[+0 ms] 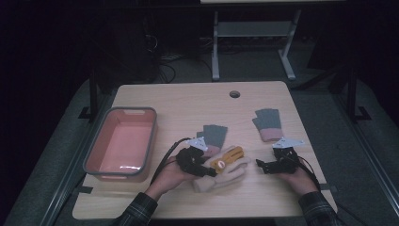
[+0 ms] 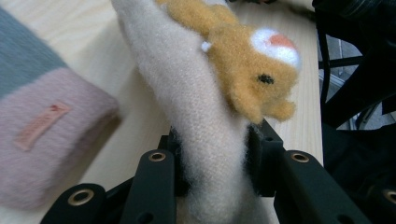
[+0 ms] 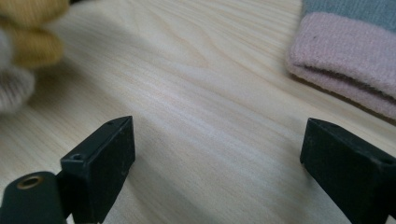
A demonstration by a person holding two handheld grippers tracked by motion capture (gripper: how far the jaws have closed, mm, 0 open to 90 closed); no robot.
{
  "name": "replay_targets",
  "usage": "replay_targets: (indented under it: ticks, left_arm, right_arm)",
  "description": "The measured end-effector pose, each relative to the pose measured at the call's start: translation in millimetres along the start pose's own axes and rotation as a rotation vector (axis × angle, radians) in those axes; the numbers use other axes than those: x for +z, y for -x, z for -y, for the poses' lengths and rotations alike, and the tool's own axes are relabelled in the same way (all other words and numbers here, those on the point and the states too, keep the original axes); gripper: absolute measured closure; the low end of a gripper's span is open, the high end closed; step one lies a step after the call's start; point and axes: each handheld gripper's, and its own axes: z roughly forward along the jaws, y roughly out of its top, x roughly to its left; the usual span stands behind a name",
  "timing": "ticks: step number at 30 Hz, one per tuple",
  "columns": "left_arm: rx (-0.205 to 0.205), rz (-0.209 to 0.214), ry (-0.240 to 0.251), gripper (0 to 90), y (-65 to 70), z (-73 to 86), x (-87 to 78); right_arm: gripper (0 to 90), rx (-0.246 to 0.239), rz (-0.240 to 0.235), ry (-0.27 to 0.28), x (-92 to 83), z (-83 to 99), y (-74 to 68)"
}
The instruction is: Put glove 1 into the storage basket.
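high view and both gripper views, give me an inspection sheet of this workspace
surface: light wooden table, round hole near the far edge.
job's things: cream glove with an orange animal figure, pinched in the left gripper; pink bin at left.
clutter: two grey-and-pink gloves, one beside the cream glove, one at right.
grippers: left shut on the glove; right gripper jaws apart over bare wood.
cables: black cable trailing from the left gripper.
surroundings: dark room, grey metal stand behind the table.
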Motion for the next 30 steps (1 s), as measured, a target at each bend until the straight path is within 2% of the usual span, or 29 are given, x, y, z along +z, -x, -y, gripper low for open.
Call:
replay_targets:
  ticks: [11, 13, 19, 30]
  left_arm:
    - [-0.062, -0.043, 0.061, 67.0, -7.2, -9.3, -33.7]
    - [-0.084, -0.048, 0.063, 66.9, -8.2, -11.1, -39.1]
    - [-0.091, -0.068, 0.066, 66.8, -9.8, -14.5, -51.2]
    - [-0.135, -0.11, 0.096, 66.8, -16.0, -12.4, -85.6]
  right_arm:
    - [9.8, 0.004, 0.0, -0.002, -0.1, 0.1, -0.3]
    - [9.8, 0.004, 0.0, -0.001, -0.1, 0.1, -0.3]
    - [9.8, 0.006, 0.002, -0.001, -0.1, 0.2, -0.6]
    - [9.8, 0.006, 0.003, -0.002, -0.1, 0.1, -0.7]
